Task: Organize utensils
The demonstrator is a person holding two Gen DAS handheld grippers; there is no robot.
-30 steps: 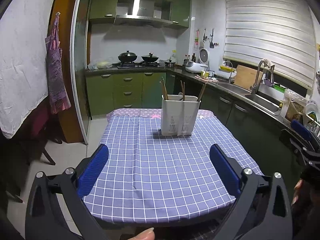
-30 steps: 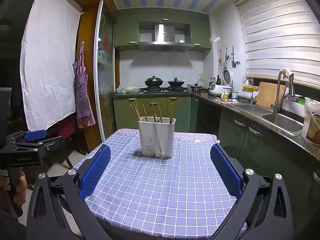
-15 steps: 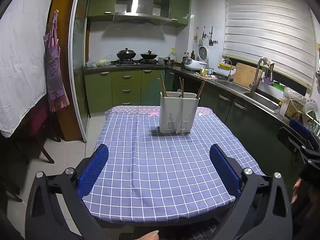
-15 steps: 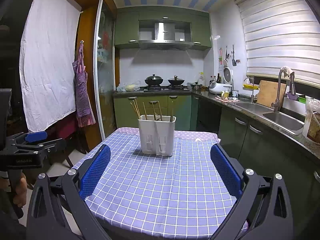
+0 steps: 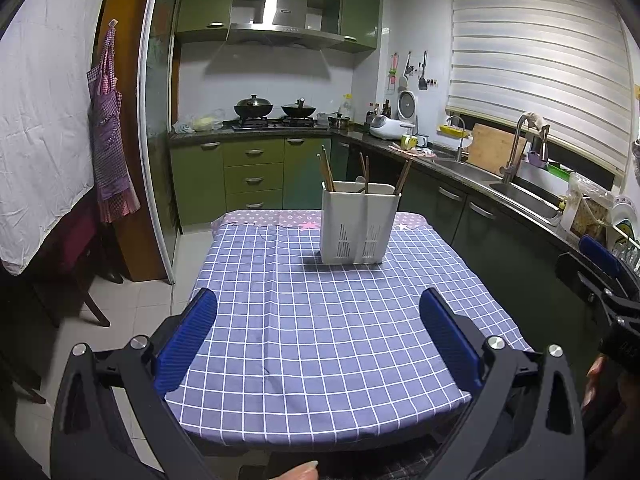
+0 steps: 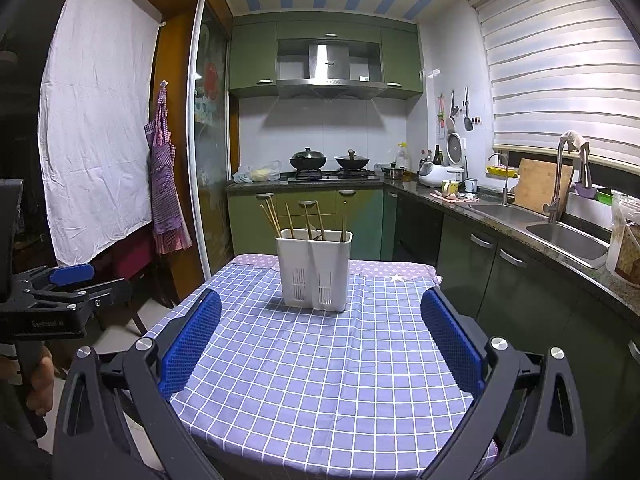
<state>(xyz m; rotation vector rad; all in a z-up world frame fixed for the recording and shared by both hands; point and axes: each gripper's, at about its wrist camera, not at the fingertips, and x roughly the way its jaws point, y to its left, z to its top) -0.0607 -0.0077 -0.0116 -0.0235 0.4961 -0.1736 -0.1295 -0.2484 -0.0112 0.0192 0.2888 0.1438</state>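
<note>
The left claw (image 5: 318, 316) hung wide open and empty over the near part of the counter (image 5: 320, 352), which wore a blue checked cloth. The right claw (image 6: 320, 320) was likewise spread apart, holding nothing. A white utensil holder (image 5: 359, 222) with 2 compartments stood upright toward the counter's far end, well apart from both claws, with wooden chopsticks (image 5: 327, 174) leaning inside it.

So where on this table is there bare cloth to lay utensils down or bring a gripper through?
Bare checked tablecloth runs from the near edge up to the white utensil holder, between the open left gripper and open right gripper, and on either side of the holder. The only crowding is the holder's top, where chopsticks stick out.
</note>
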